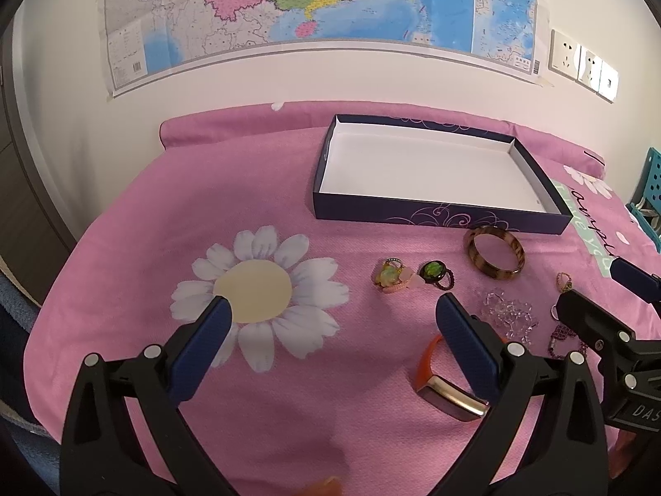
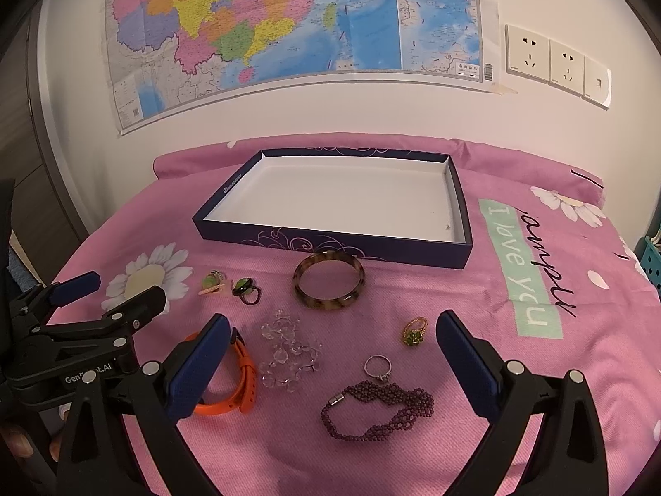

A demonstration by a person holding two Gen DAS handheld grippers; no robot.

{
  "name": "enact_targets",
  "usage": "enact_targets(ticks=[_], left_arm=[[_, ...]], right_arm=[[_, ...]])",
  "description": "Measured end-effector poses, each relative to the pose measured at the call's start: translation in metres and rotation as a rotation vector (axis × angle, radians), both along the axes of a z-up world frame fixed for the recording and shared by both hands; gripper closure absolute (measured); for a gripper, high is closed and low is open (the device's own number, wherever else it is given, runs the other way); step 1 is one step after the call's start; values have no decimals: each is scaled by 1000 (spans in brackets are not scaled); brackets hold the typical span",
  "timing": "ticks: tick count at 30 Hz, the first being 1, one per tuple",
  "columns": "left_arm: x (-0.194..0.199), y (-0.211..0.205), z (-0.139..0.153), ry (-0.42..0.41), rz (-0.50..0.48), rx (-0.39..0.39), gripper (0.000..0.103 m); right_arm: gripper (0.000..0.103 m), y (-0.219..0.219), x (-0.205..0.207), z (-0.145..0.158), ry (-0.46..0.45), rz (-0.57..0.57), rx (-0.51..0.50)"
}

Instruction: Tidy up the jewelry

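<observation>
Loose jewelry lies on a pink bedspread before a navy box [image 2: 330,244] with a bare white inside. My right gripper [image 2: 334,322] is open above a purple bead bracelet [image 2: 384,413], a silver ring [image 2: 378,368], a gold ring with a green stone [image 2: 414,330] and a clear crystal bracelet [image 2: 289,351]. A brown bangle [image 2: 326,301] lies nearest the box. My left gripper [image 1: 334,306] is open and holds nothing. An orange watch band [image 1: 429,355] lies under its right finger. A green-stone ring [image 1: 436,273] and a pink-yellow ring [image 1: 390,277] lie just ahead of it.
The bed meets a white wall with a map [image 2: 289,20] and sockets [image 2: 553,62]. A teal basket [image 1: 648,190] stands off the bed's right side. A large daisy print [image 1: 256,293] marks the left part of the bedspread.
</observation>
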State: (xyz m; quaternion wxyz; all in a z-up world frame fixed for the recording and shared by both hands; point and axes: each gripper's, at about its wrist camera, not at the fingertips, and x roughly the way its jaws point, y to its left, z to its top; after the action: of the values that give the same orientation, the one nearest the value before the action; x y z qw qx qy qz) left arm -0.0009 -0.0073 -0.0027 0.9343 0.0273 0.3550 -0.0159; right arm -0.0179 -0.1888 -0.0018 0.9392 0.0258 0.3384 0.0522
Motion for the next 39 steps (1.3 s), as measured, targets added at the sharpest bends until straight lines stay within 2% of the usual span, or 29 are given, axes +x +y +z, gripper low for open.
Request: enact_targets(ticks=[39], left_arm=[[3, 0, -3, 3, 5, -4, 5]], right_arm=[[7, 3, -1, 1, 3, 1, -7]])
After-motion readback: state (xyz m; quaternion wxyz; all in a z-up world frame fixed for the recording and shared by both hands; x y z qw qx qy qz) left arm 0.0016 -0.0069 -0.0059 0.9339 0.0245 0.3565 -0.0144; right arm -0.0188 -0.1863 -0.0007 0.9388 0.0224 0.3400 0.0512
